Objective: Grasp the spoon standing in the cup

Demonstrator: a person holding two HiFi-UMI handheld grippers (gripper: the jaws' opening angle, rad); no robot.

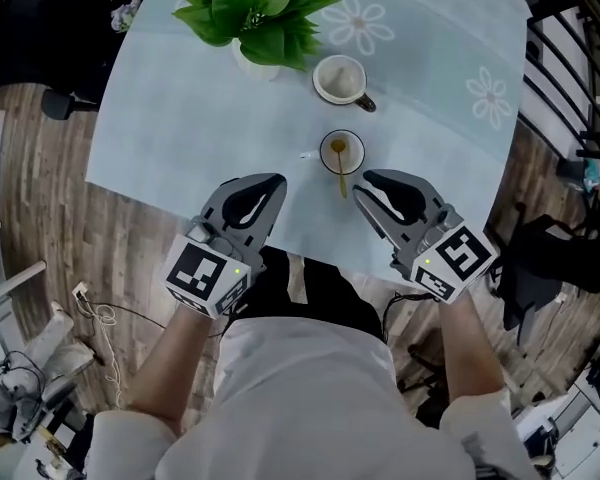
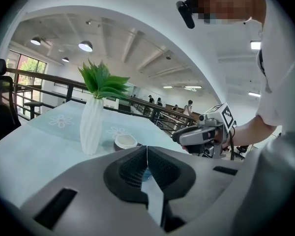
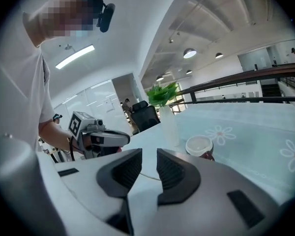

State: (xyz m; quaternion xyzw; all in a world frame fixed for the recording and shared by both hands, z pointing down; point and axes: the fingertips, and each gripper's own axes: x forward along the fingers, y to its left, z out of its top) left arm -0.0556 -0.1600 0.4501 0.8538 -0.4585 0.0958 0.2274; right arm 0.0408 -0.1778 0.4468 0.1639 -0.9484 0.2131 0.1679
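Note:
A small cup (image 1: 341, 151) stands on the light blue tablecloth (image 1: 180, 118) near the table's front edge. A golden spoon (image 1: 341, 176) rests in it, its handle leaning over the rim toward me. My left gripper (image 1: 277, 180) lies just left of the cup, its jaws closed together on nothing (image 2: 147, 149). To the right of the spoon handle, my right gripper (image 1: 361, 183) has a narrow gap between its pads (image 3: 149, 154) and holds nothing. Neither gripper touches the cup or the spoon. In both gripper views the jaws hide the cup.
A white mug (image 1: 339, 78) with a dark handle stands behind the cup. A green plant in a white vase (image 1: 255, 18) is at the back, left of the mug. A dark railing (image 1: 570, 58) runs along the right. A black chair (image 1: 40, 28) stands at the far left.

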